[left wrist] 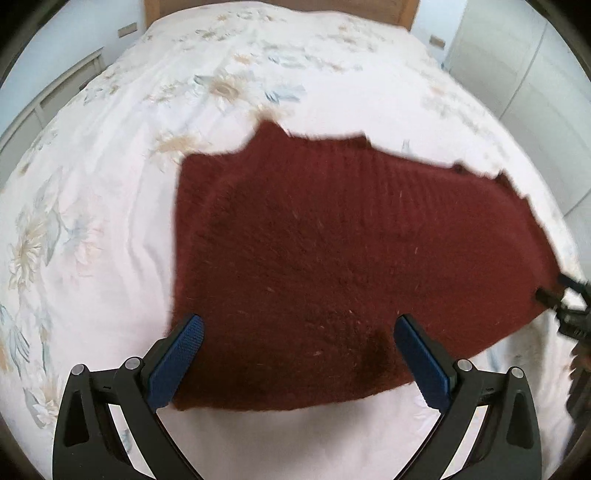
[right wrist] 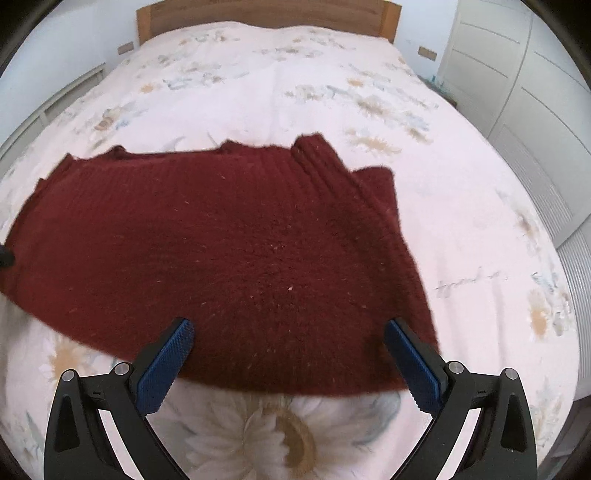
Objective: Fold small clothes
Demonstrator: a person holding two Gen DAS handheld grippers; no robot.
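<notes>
Lying spread over the near half of the bed [right wrist: 461,229], the dark red knitted sweater [right wrist: 229,251] rested flat on a pale floral cover, its ribbed edge toward the wooden headboard [right wrist: 266,16] and one side doubled into a thick fold near the bed's right edge. The left gripper [left wrist: 299,328] hovered over the sweater's near hem with its blue-padded fingers [left wrist: 177,362] spread wide and holding nothing. The right gripper [right wrist: 290,332] hovered likewise over the near hem, fingers parted and empty; its dark tip showed at the sweater's right corner in the left wrist view. White wardrobe doors [right wrist: 535,110] stood beside the bed on the right, and a low white unit [left wrist: 48,96] on the left.
</notes>
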